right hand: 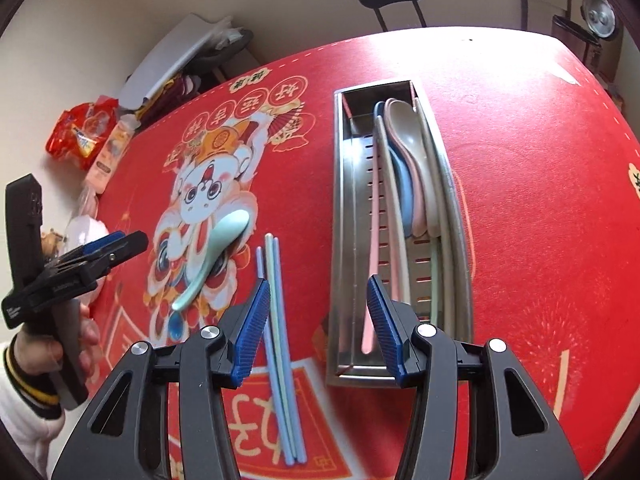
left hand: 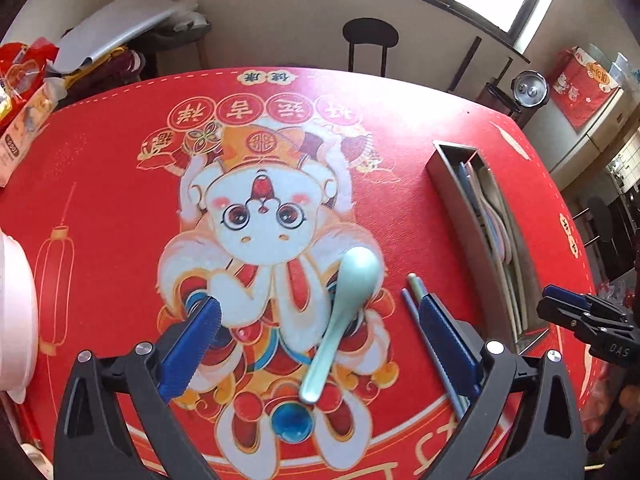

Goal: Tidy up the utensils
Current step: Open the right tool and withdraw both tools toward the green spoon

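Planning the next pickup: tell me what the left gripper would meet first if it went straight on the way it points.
Most likely the mint-green spoon, which lies on the red mat between the left gripper's open jaws. Depth is unclear; it could touch mat first.

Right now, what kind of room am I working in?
Probably a home dining area: a table under a red festive tablecloth, a metal utensil tray holding spoons and chopsticks, and a dark chair by the wall.

The tray [right hand: 344, 216] holds spoons and chopsticks. Left of the tray lie 3 loose chopsticks [right hand: 280, 344], then a mint spoon [right hand: 212, 256]. Right gripper [right hand: 318, 328] hangs parted above them.
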A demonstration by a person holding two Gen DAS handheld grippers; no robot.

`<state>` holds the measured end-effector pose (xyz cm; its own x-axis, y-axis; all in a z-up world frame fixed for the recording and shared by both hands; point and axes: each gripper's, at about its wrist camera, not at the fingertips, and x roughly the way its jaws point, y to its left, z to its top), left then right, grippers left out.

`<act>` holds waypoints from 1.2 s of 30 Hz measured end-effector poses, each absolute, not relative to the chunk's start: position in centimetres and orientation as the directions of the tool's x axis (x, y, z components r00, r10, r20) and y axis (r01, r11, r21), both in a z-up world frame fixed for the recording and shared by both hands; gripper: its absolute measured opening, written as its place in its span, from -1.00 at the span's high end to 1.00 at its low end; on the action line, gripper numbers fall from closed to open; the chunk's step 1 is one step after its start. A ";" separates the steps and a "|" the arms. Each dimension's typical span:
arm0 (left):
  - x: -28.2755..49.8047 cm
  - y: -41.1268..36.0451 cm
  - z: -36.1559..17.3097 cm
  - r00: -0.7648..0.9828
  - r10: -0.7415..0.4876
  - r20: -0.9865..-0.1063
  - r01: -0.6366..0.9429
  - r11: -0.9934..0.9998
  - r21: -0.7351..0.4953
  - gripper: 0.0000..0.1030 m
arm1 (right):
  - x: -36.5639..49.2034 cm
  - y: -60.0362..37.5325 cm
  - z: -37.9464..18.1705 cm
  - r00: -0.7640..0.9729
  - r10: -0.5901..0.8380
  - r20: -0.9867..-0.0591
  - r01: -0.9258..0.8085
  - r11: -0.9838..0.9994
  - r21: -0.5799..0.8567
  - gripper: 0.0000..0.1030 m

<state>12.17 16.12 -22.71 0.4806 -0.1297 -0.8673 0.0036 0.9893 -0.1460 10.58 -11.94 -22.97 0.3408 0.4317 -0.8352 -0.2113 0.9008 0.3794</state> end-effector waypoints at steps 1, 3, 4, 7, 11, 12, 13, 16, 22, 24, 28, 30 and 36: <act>11.8 16.5 -23.0 0.478 -0.125 -0.870 0.003 0.990 -0.141 -0.88 | 10.3 -11.5 -23.1 0.333 0.438 -0.835 -0.221 0.897 0.382 0.04; 11.3 16.9 -23.5 0.469 -0.124 -0.874 0.009 0.991 -0.136 -0.88 | 9.6 -10.6 -23.3 0.314 0.443 -0.840 -0.238 0.893 0.382 0.04; 11.0 17.0 -23.7 0.465 -0.124 -0.876 0.014 0.991 -0.133 -0.88 | 9.3 -10.1 -23.5 0.304 0.447 -0.841 -0.248 0.890 0.383 0.04; 10.3 17.4 -24.1 0.465 -0.125 -0.876 0.033 0.992 -0.124 -0.88 | 8.5 -8.8 -23.8 0.278 0.455 -0.846 -0.279 0.881 0.382 0.04; 9.6 17.6 -24.3 0.472 -0.131 -0.872 0.058 0.991 -0.118 -0.88 | 8.1 -7.7 -24.1 0.259 0.461 -0.849 -0.294 0.875 0.385 0.04; 9.5 17.7 -24.4 0.476 -0.128 -0.870 0.062 0.992 -0.112 -0.88 | 8.1 -7.5 -24.1 0.255 0.465 -0.848 -0.296 0.872 0.389 0.04; 9.4 17.8 -24.4 0.480 -0.123 -0.869 0.062 0.992 -0.106 -0.88 | 8.2 -7.3 -24.2 0.251 0.467 -0.847 -0.298 0.871 0.392 0.04; 9.3 18.9 -24.7 0.491 -0.110 -0.864 0.040 0.994 -0.103 -0.88 | 8.6 -6.5 -24.5 0.238 0.476 -0.846 -0.298 0.865 0.403 0.04; 9.5 22.2 -25.3 0.511 -0.081 -0.856 -0.030 0.993 -0.112 -0.88 | 10.3 -2.4 -25.2 0.206 0.497 -0.843 -0.332 0.846 0.418 0.07; 9.6 23.3 -25.5 0.511 -0.068 -0.857 -0.050 0.993 -0.109 -0.88 | 11.0 -0.4 -25.9 0.194 0.503 -0.842 -0.349 0.837 0.420 0.07; 9.5 25.2 -25.8 0.520 -0.061 -0.852 -0.103 0.986 -0.133 -0.88 | 13.1 2.6 -27.4 0.176 0.511 -0.841 -0.323 0.838 0.441 0.07; 9.4 25.8 -26.0 0.524 -0.062 -0.850 -0.121 0.982 -0.146 -0.88 | 13.9 3.6 -28.1 0.178 0.499 -0.848 -0.308 0.847 0.433 0.07; 9.0 26.8 -26.4 0.529 -0.069 -0.846 -0.159 0.971 -0.179 -0.88 | 15.0 5.5 -29.6 0.192 0.434 -0.880 -0.269 0.886 0.378 0.08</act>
<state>8.98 26.81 -26.38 0.5293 -0.0691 -0.8456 -0.1588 0.9710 -0.1787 15.02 5.47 -29.64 0.1916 0.4342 -0.8802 -0.2688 0.8858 0.3784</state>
